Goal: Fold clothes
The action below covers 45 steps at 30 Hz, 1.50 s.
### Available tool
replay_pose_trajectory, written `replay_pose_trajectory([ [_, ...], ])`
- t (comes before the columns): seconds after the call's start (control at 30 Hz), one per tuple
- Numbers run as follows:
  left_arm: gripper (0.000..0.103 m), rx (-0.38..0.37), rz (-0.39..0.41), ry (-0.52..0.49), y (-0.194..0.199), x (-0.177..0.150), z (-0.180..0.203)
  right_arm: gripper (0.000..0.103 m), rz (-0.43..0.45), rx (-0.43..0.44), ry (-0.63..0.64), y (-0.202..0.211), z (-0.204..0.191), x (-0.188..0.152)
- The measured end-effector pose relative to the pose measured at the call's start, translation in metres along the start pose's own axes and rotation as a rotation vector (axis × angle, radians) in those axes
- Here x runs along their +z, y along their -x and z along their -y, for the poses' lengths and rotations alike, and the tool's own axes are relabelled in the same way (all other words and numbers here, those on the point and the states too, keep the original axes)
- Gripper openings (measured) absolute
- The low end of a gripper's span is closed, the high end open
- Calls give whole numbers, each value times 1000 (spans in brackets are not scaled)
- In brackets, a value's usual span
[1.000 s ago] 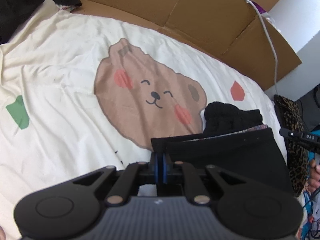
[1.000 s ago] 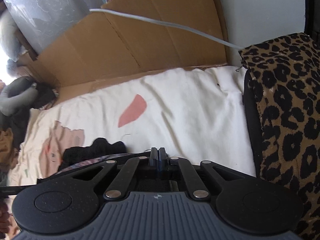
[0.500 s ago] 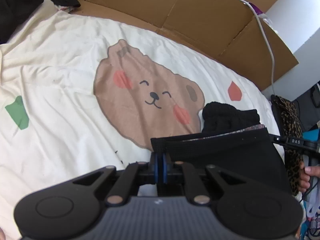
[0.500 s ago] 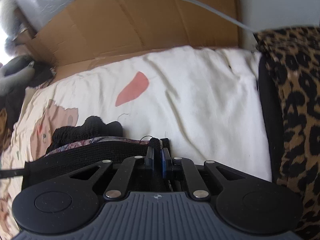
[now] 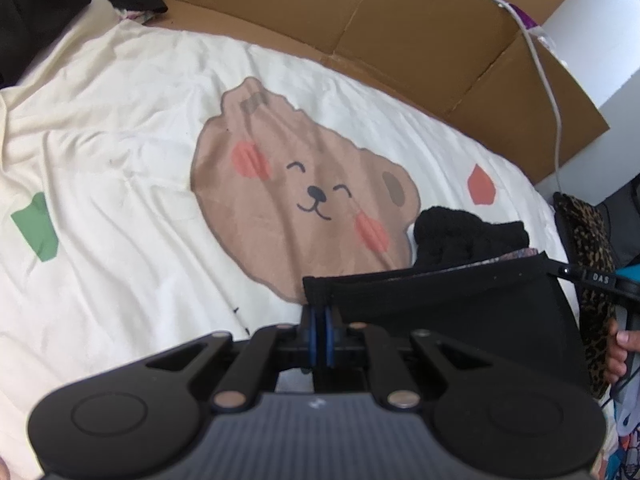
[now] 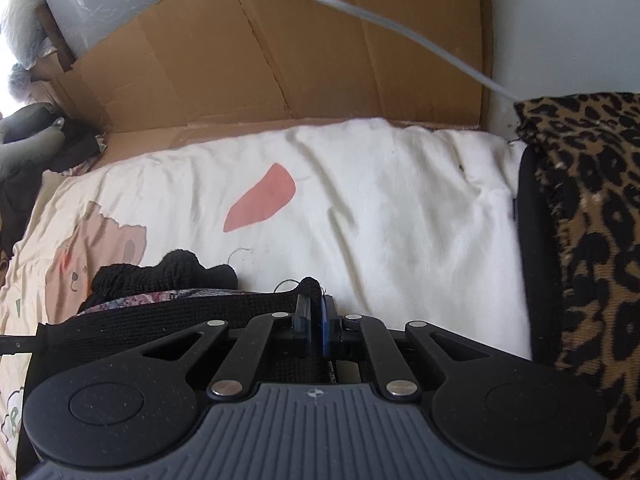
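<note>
A black garment with a patterned lining hangs stretched between both grippers above the bed. My left gripper is shut on its left top corner. My right gripper is shut on the opposite corner of the black garment, and it also shows at the right edge of the left wrist view as the right gripper with a hand behind it. A second black knitted garment lies crumpled on the sheet just beyond the held one, also seen as the knitted garment in the right wrist view.
The bed has a cream sheet printed with a bear face. Flattened cardboard lines the far side, with a white cable across it. A leopard-print cloth drapes at the right; dark clothes lie far left.
The right gripper rose a little, bringing the garment's stretched top edge into its view. The left gripper stayed nearly still, holding its corner.
</note>
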<state>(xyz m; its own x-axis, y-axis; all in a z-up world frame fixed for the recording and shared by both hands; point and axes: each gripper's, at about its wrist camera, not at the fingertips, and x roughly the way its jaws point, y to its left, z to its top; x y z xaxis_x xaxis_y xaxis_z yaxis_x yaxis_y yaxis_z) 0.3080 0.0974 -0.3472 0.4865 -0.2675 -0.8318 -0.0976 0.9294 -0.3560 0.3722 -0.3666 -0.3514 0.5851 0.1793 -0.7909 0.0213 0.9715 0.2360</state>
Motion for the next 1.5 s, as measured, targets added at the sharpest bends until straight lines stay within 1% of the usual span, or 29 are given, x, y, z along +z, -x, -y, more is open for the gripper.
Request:
replay_pose_trajectory([
  [0.07,13,19,-8,-24,-3,0,3,4,-18,-2,13,-7,-3,-2],
  [0.1,14,29,-12,-36,-5,0,4,5,-20,-4,23,-7,-4,-3],
  [0.17,21,45,-13,-58,-7,-1,5,8,-23,-9,45,-5,-8,-4],
  [0.3,22,49,-17,-79,-11,-2,6,16,-35,-11,73,-6,-9,-4],
  [0.33,22,47,-18,-82,-12,-3,6,25,-41,-15,78,-7,-9,-4],
  [0.37,22,46,-18,-86,-14,-2,6,30,-46,-18,84,-9,-9,-4],
  [0.5,23,47,-13,-122,-19,-2,13,31,-51,-25,126,-13,-13,-6],
  [0.67,27,58,-4,-183,-24,-3,25,32,-61,-36,184,-19,-18,-5],
  [0.73,28,53,-2,-188,-26,-2,27,32,-62,-29,184,-21,-17,-5],
  [0.83,34,35,-4,-192,-29,0,29,32,-61,-24,188,-21,-17,-5],
  [0.9,34,34,-6,-202,-30,1,32,31,-62,-18,198,-21,-18,-6],
  [0.93,34,34,-6,-207,-31,1,33,27,-62,-15,204,-21,-19,-6],
  [0.97,34,34,-5,-212,-31,1,35,20,-63,-10,207,-21,-19,-6],
  [1.0,33,31,-4,-208,-31,1,34,16,-62,-3,206,-20,-20,-6],
  [1.03,29,27,-2,-201,-31,2,33,15,-57,-6,203,-20,-20,-7],
  [1.07,20,22,-2,-193,-30,2,32,14,-51,-9,198,-19,-21,-8],
  [1.1,15,15,-3,-184,-29,2,31,13,-46,-13,193,-18,-21,-8],
  [1.17,13,1,-4,-166,-27,2,30,10,-34,-20,177,-14,-20,-9],
  [1.23,13,7,9,-167,-22,1,30,8,-21,-29,151,-9,-16,-7],
  [1.3,13,9,27,-153,-15,1,28,8,-3,-38,126,-1,-12,-5],
  [1.37,13,1,42,-117,-8,1,23,7,25,-47,101,9,-7,-2],
  [1.5,12,-5,81,-112,9,1,23,7,74,-48,54,31,-1,0],
])
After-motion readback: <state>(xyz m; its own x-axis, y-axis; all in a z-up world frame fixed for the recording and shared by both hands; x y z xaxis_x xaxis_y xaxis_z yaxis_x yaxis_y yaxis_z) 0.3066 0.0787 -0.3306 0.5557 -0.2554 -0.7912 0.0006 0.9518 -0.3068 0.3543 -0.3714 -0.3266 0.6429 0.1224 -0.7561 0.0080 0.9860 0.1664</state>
